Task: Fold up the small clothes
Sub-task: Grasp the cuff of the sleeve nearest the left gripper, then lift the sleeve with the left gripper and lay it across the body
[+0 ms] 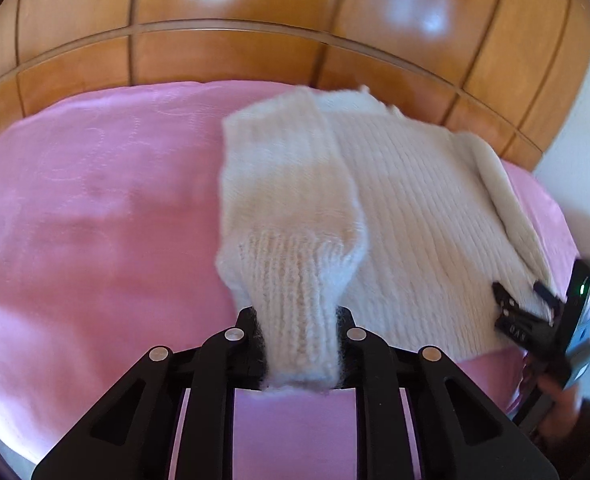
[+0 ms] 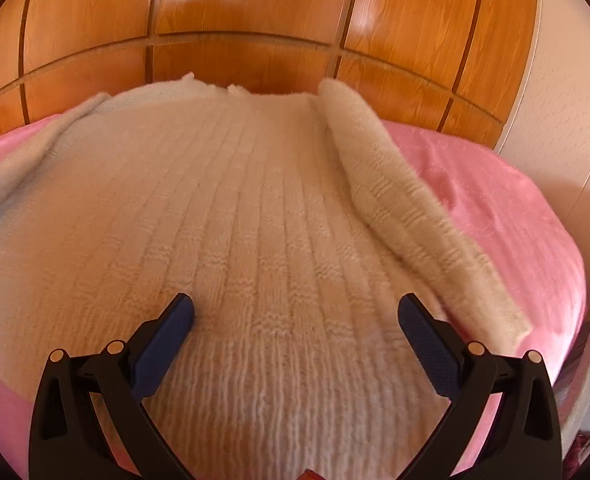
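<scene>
A cream knitted sweater (image 1: 415, 208) lies flat on a pink bedcover (image 1: 95, 208). Its left sleeve (image 1: 291, 176) is lifted and drawn toward the camera. My left gripper (image 1: 297, 316) is shut on the ribbed sleeve cuff (image 1: 295, 344), which fills the gap between the jaws. In the right wrist view the sweater's ribbed body (image 2: 255, 220) spreads below my right gripper (image 2: 295, 312), which is open just over the hem with nothing between its blue pads (image 2: 171, 332). The other sleeve (image 2: 407, 208) lies folded along the sweater's right edge. My right gripper (image 1: 527, 304) also shows at the far right of the left wrist view.
A glossy wooden panelled headboard (image 1: 255, 48) rises behind the bed. A white wall (image 2: 567, 100) stands at the right. Pink bedcover (image 2: 515, 220) extends right of the sweater, and a wide stretch lies to its left. A hand (image 1: 563, 404) holds the right gripper.
</scene>
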Available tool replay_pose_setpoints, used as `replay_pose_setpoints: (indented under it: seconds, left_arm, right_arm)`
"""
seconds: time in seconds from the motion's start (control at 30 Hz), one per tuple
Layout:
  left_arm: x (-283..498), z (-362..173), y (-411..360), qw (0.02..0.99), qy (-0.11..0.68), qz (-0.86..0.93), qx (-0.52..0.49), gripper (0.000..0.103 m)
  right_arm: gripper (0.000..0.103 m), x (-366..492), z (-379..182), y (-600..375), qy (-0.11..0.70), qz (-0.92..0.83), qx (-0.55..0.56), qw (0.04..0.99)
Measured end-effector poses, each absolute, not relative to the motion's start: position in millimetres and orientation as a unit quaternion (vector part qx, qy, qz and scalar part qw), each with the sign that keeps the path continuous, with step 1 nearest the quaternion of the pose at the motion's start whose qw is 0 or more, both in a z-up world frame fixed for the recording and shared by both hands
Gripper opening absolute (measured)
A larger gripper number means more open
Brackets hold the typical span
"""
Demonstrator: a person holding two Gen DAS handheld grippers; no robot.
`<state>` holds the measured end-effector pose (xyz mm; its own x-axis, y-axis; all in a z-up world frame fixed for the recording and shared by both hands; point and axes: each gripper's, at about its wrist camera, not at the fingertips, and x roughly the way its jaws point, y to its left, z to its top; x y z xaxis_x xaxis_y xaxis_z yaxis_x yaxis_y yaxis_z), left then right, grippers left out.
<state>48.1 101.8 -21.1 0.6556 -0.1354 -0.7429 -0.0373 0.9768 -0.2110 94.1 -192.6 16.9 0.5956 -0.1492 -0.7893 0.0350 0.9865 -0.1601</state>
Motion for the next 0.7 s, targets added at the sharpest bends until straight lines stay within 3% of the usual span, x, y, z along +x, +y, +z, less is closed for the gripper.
replay_pose_setpoints:
  seconds: [0.37, 0.7]
  left_arm:
    - [94.7, 5.0, 223.0, 0.891, 0.405, 0.068, -0.194, 0.016]
    - [112.4, -2.1, 337.8, 0.851, 0.392, 0.154, -0.313, 0.014]
  right_arm:
    - [0.101, 88.5, 9.8, -198.6, 0.422, -0.046, -0.028, 0.905]
    - [0.101, 90.5, 8.5, -202.4, 0.424, -0.038, -0.004, 0.905]
